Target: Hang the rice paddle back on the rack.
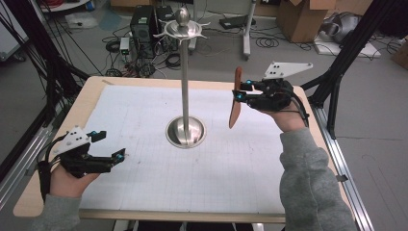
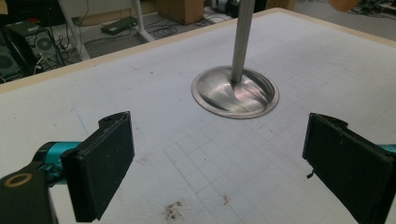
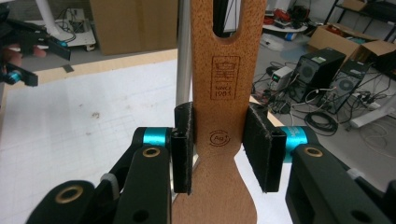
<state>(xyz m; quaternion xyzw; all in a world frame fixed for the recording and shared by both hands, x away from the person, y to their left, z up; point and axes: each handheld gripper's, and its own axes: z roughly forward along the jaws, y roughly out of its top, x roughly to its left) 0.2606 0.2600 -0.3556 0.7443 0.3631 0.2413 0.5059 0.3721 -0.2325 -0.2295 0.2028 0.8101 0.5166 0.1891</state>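
A: Near first. My left gripper (image 1: 108,156) sits low at the lower left of the high view, jaws spread wide, nothing between them, just over the gridded mat (image 1: 144,125). No worry there unless I drag it across the sheet.

B: And the right?

A: Right gripper (image 1: 243,92) is up at the right of centre, pinching the wooden spatula (image 1: 235,98) by its neck. In the right gripper view both pads press the narrow waist of the spatula (image 3: 219,140), below the stamped marks, with the hanging slot (image 3: 226,18) at the top of the frame.

B: Risk?

A: Two, as I judge it. The grip is on smooth wood at a tapering waist, so the piece could pivot or slip down if I tilt the hand. And the steel pole (image 1: 185,82) stands just beside the blade; a sideways swing would knock it.

B: Further out?

A: The hook ring (image 1: 185,29) at the top centre of the high view. If the slot is meant for a hook, I'd have to line it up while seeing the slot edge-on from above; a miss would push the stand over on its round base (image 1: 186,131).
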